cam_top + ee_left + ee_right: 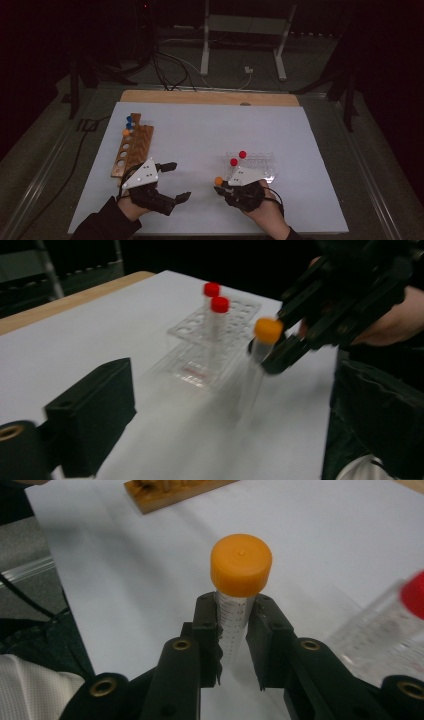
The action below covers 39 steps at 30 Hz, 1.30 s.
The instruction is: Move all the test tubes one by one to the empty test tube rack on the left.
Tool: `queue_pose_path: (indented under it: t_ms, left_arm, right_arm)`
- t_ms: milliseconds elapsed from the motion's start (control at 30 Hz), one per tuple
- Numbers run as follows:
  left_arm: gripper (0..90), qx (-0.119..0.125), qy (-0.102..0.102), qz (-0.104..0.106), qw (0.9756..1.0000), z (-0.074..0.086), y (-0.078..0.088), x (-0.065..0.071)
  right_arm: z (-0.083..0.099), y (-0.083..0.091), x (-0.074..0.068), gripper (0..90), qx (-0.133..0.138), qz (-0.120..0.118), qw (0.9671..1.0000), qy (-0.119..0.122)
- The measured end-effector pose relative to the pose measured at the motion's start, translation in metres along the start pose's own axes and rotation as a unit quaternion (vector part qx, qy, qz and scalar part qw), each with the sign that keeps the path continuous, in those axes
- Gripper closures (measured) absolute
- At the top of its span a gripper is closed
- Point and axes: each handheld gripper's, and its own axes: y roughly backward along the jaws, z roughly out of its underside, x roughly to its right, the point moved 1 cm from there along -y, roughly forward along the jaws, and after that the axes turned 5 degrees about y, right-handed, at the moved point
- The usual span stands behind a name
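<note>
Orange-capped tube (239,587) stands upright in my right claw (223,187), the two black jaws pressed on its clear, graduated plastic wall just under the smooth round cap. I hold it above the white sheet near the front edge of the table (210,97), just off the front left corner of the clear plastic rack (260,165), which carries two red-capped tubes (238,158). My right hand (265,210) comes in from the front edge with the wrist roughly level and the claw pointing left and slightly away from me. My left claw (179,181) rests near the front left part of the table, jaws spread wide with nothing between them, pointing right toward the tube. Behind it, along the left edge, lies the wooden rack (133,147), a long board with round holes and a few blue and orange caps at its far end.
</note>
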Motion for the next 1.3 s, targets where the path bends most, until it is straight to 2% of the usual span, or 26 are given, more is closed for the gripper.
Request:
queue_pose_path:
  t_ms: [67, 267, 433, 500, 733, 900, 1033, 1300]
  left_arm:
    - [9.8, 0.003, -0.002, 0.01, 0.9999, -0.002, -0.004, 0.004]
    - [26.1, 0.007, -0.019, 0.024, 0.9995, -0.007, -0.016, 0.014]
    - [40.2, 0.002, -0.021, 0.026, 0.9994, -0.008, -0.027, 0.016]
    - [42.6, 0.001, -0.019, 0.028, 0.9994, -0.009, -0.031, 0.016]
    - [55.4, -0.008, -0.035, 0.035, 0.9987, -0.01, -0.042, 0.02]
    - [64.0, -0.013, -0.044, 0.031, 0.9985, -0.01, -0.048, 0.022]
    - [68.8, -0.016, -0.048, 0.032, 0.9982, -0.01, -0.05, 0.023]
    - [71.5, -0.021, -0.05, 0.033, 0.998, -0.01, -0.052, 0.023]
  right_arm:
    - [-0.001, -0.002, -0.003, 74.7, 0.001, -0.005, 1.0, 0.002]
    - [-0.005, -0.005, -0.009, 74.7, 0.002, -0.014, 0.9998, 0.01]
    - [-0.007, -0.006, -0.012, 74.7, 0.004, -0.018, 0.9998, 0.011]
    - [-0.007, -0.006, -0.012, 74.7, 0.005, -0.019, 0.9997, 0.012]
    - [-0.008, -0.005, -0.013, 74.7, 0.006, -0.019, 0.9997, 0.014]
    - [-0.008, -0.005, -0.013, 74.7, 0.006, -0.021, 0.9997, 0.015]
    - [-0.009, -0.004, -0.013, 74.7, 0.008, -0.021, 0.9996, 0.016]
    - [-0.008, -0.004, -0.013, 74.6, 0.007, -0.023, 0.9996, 0.016]
